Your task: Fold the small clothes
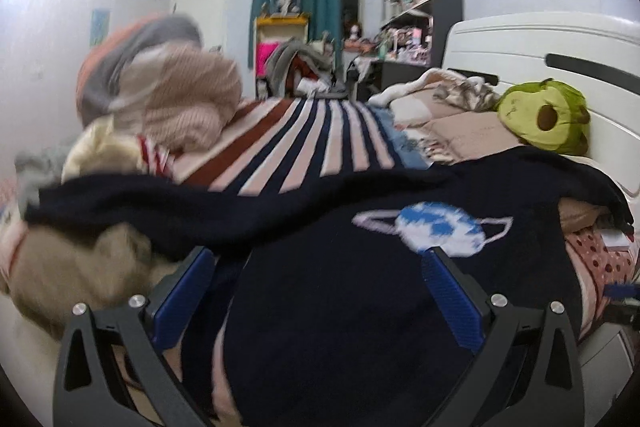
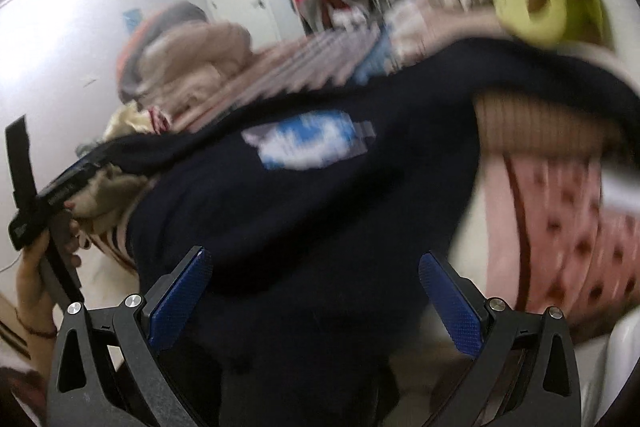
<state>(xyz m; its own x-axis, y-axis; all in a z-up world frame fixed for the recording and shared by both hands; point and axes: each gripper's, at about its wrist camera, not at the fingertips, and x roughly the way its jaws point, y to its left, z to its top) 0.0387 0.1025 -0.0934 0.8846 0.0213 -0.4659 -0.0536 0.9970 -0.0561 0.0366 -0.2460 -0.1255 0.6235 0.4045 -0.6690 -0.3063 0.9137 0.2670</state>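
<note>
A navy sweater (image 1: 328,307) with a blue and white ringed planet (image 1: 436,227) knitted into it lies spread across the near end of the bed, filling the lower half of both wrist views; its far edge runs in a wavy line across the striped bedspread (image 1: 312,143). The bedspread shows navy, pale pink and rust bands running away toward the far end of the room. To the left of the sweater stands a heap of other clothes (image 1: 160,99), pink ribbed knit on top with grey and orange behind it, and cream and beige pieces lower down. On the right a white headboard (image 1: 540,43) rises, with a green avocado plush (image 1: 548,115) resting against it just past the sweater's edge. A pink dotted cloth (image 2: 568,247) shows beside the sweater's right side.

The left tongs (image 1: 318,259) are spread wide over the navy cloth, blue pads apart, clamping nothing. The right tongs (image 2: 316,261) likewise stand wide apart above the sweater, though that view is blurred. At its left edge a hand (image 2: 38,267) grips the other tool's handle.
</note>
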